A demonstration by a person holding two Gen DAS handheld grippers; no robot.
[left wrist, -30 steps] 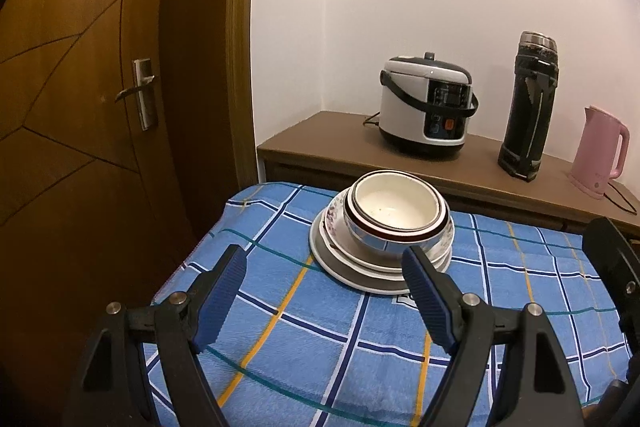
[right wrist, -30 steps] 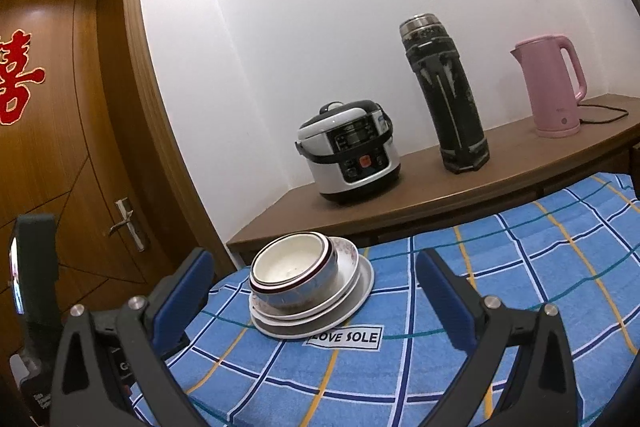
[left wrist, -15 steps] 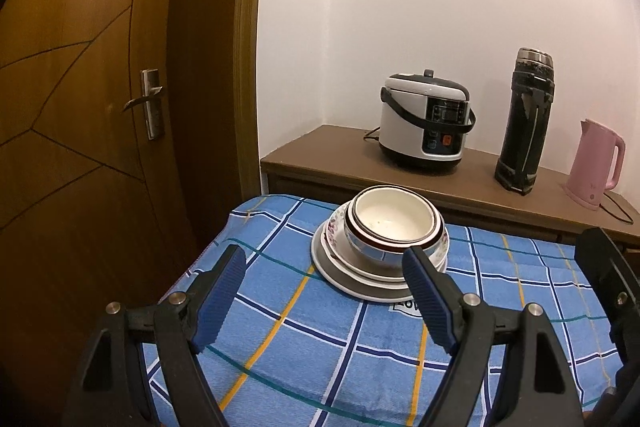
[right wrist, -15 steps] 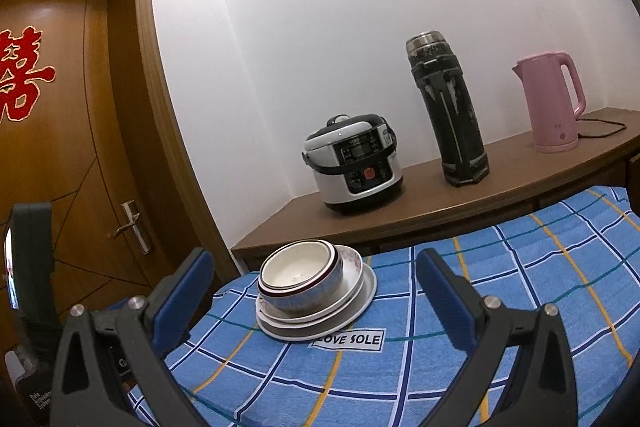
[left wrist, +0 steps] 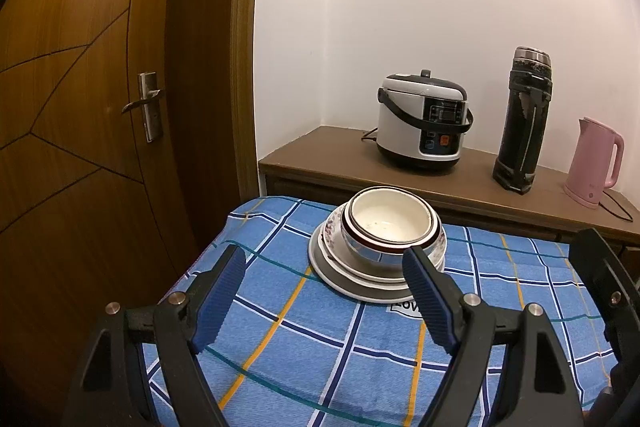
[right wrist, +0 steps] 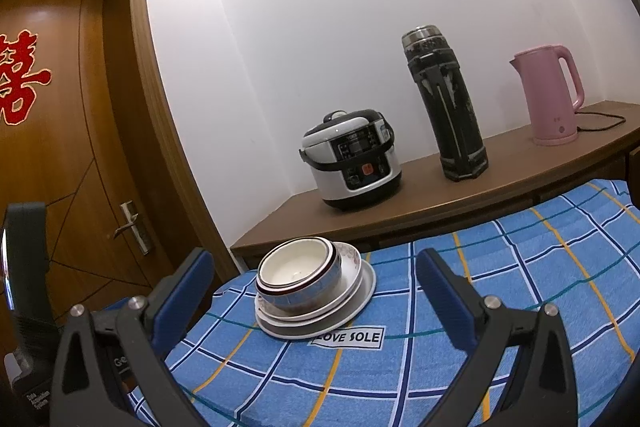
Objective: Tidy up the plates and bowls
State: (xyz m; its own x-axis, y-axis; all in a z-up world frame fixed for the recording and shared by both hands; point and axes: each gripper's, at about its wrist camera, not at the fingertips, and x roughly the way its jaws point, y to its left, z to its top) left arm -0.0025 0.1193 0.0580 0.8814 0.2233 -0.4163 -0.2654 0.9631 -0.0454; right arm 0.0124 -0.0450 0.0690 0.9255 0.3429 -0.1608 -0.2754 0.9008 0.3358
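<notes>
A stack of bowls point(left wrist: 390, 227) point(right wrist: 298, 277) with dark red rims sits on a pile of plates point(left wrist: 352, 281) point(right wrist: 352, 301), the top one flowered, the bottom one grey. The pile stands near the far left corner of a table under a blue checked cloth point(left wrist: 320, 347) point(right wrist: 500, 307). My left gripper point(left wrist: 324, 297) is open, held back from the pile above the cloth, with nothing between its blue pads. My right gripper point(right wrist: 314, 301) is also open and empty, well short of the dishes.
Behind the table runs a wooden sideboard point(left wrist: 340, 155) point(right wrist: 520, 155) with a rice cooker point(left wrist: 422, 127) point(right wrist: 352, 163), a tall black flask point(left wrist: 524, 119) point(right wrist: 444, 107) and a pink kettle point(left wrist: 596, 163) point(right wrist: 552, 95). A wooden door point(left wrist: 80, 107) point(right wrist: 60, 147) stands at the left. The table's left edge drops off beside the pile.
Both grippers have drawn back and risen from the pile, which now looks smaller and lower in both views. Both stay open; the dishes have not moved.
</notes>
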